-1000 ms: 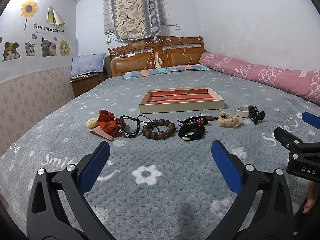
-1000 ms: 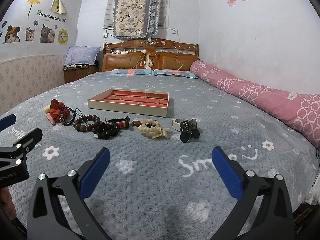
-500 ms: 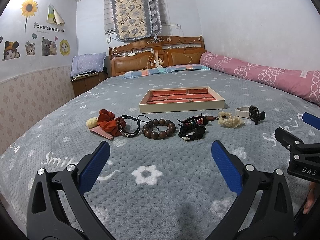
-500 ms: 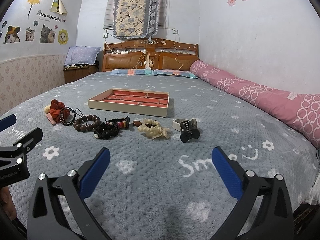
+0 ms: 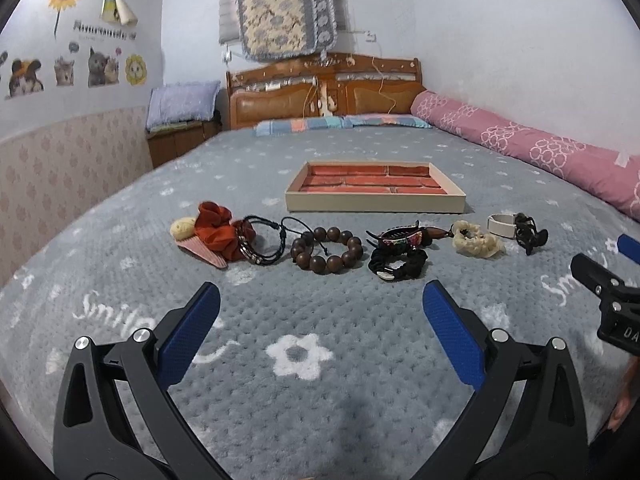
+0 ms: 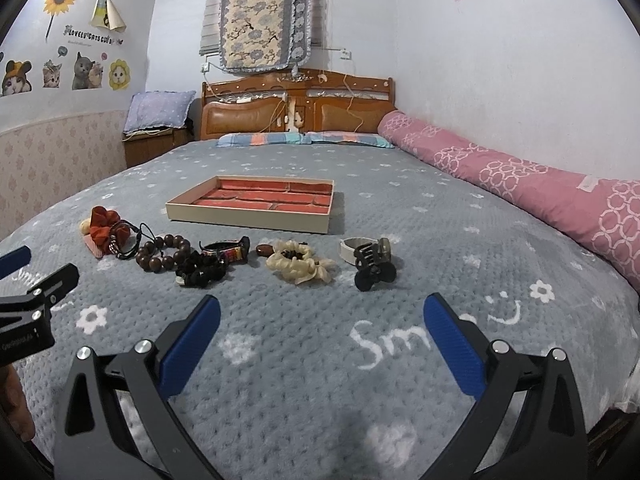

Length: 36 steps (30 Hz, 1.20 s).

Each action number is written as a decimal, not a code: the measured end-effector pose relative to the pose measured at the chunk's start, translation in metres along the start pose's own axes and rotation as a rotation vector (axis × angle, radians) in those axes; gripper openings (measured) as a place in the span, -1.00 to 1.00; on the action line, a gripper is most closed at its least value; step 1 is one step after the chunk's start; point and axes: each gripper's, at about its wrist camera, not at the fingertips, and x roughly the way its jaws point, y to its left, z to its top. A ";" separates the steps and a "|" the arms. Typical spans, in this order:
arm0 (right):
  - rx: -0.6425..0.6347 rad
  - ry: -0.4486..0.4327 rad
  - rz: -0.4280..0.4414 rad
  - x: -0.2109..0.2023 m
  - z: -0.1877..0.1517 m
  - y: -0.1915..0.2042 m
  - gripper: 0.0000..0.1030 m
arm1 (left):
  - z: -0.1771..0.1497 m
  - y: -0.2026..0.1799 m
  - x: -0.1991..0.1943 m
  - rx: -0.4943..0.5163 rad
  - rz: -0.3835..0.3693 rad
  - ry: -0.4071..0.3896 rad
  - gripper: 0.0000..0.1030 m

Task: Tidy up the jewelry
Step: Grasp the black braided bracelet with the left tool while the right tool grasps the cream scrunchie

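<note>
A shallow beige tray with a red brick-pattern floor (image 5: 376,203) (image 6: 248,216) lies on the grey bed. In front of it runs a row of jewelry: an orange scrunchie (image 5: 216,232), black cord bracelets (image 5: 260,240), a brown wooden bead bracelet (image 5: 326,250) (image 6: 162,252), a black scrunchie (image 5: 398,264), a patterned hair clip (image 5: 400,236), a cream scrunchie (image 5: 476,240) (image 6: 298,264), a white band (image 5: 500,226) and a black claw clip (image 5: 530,234) (image 6: 374,270). My left gripper (image 5: 320,304) and right gripper (image 6: 320,312) are open and empty, short of the row.
The grey blanket (image 5: 304,360) covers the whole bed. A rolled pink quilt (image 6: 540,188) lies along the right wall. A wooden headboard (image 5: 324,96) and pillows are at the far end. A nightstand (image 6: 152,148) stands at the back left.
</note>
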 end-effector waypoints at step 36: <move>-0.024 0.188 0.016 0.174 0.065 0.029 0.93 | 0.093 0.021 0.158 -0.056 0.020 0.180 0.90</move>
